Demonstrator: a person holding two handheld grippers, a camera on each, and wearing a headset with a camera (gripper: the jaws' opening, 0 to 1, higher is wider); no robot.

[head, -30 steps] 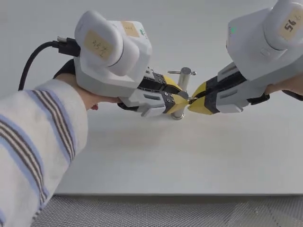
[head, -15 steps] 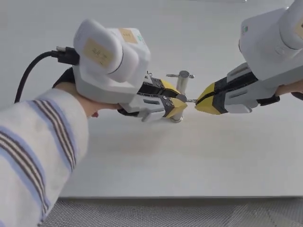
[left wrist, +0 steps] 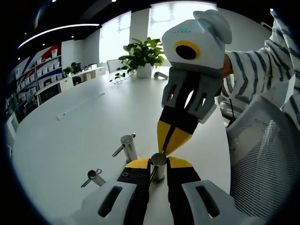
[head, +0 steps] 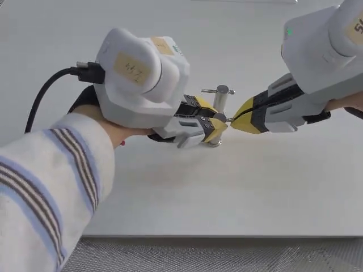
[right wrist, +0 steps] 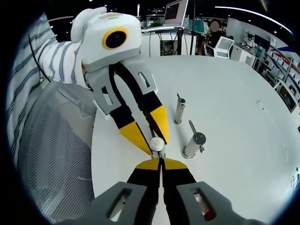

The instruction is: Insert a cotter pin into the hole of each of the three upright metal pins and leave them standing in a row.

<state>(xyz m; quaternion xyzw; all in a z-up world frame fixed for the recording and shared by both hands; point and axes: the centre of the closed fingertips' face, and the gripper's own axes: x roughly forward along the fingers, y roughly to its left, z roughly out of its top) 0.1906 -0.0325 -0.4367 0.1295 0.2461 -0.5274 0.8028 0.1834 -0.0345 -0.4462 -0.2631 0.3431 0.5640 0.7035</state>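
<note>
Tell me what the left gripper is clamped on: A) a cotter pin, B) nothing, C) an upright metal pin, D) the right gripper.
C: the left gripper closes its yellow jaws on the upright metal pin, while the right gripper holds a cotter pin at its top.

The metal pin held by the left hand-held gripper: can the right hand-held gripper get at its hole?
Probably yes. The right hand-held gripper points its cotter pin straight at the metal pin, which the left hand-held gripper clamps from the far side, top uncovered.
</note>
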